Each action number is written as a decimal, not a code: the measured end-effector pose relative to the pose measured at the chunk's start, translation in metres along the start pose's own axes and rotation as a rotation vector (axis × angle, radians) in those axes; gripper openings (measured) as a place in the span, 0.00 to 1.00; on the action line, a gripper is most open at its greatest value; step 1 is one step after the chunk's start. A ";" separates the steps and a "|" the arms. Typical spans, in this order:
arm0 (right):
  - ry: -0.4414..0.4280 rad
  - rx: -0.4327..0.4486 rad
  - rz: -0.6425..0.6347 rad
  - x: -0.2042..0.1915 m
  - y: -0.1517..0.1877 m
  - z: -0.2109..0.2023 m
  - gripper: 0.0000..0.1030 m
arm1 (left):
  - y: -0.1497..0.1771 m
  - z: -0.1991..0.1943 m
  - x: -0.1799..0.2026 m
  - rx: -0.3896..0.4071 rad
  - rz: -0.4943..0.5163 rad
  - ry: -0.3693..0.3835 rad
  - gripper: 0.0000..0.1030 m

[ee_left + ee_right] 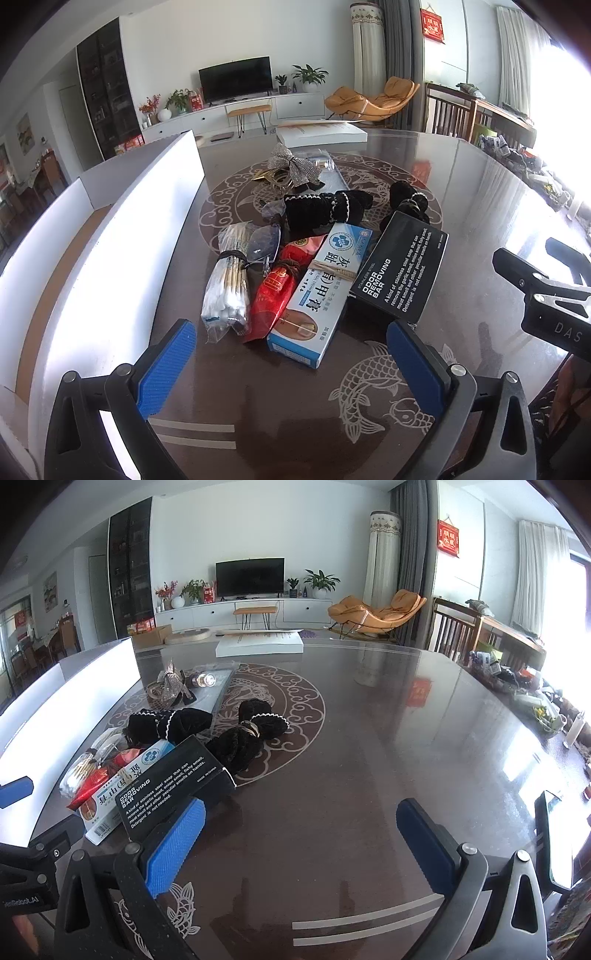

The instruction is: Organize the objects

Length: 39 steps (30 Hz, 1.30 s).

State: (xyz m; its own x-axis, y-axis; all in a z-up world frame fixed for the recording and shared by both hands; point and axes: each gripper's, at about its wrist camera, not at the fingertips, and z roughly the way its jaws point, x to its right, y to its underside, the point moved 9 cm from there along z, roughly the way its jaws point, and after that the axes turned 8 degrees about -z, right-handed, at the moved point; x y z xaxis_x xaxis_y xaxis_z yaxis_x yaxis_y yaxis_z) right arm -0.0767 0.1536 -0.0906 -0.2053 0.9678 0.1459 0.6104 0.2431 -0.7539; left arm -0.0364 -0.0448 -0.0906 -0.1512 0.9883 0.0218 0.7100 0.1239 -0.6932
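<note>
Blue-padded, my left claw [291, 360] hangs released just short of the ointment box [321, 291], poised to pick from the pile.

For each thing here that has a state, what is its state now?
left gripper: open, holds nothing
right gripper: open, holds nothing
white box: open
cotton swabs: bundled, lying flat
ointment box: closed, tied with string
black box: closed, tilted on the pile
television: off
</note>
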 end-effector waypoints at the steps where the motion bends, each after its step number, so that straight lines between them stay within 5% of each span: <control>1: -0.010 -0.008 0.001 -0.001 0.001 0.002 1.00 | 0.002 0.001 -0.001 -0.004 -0.001 0.001 1.00; 39: -0.053 -0.027 -0.048 -0.020 0.008 0.002 1.00 | 0.023 0.017 -0.002 -0.074 -0.002 0.011 1.00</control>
State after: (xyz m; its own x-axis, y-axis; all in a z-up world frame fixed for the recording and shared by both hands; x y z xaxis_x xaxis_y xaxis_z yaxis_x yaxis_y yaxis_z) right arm -0.0693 0.1360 -0.1003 -0.2746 0.9504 0.1464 0.6191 0.2912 -0.7293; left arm -0.0319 -0.0458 -0.1190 -0.1460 0.9888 0.0312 0.7588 0.1322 -0.6378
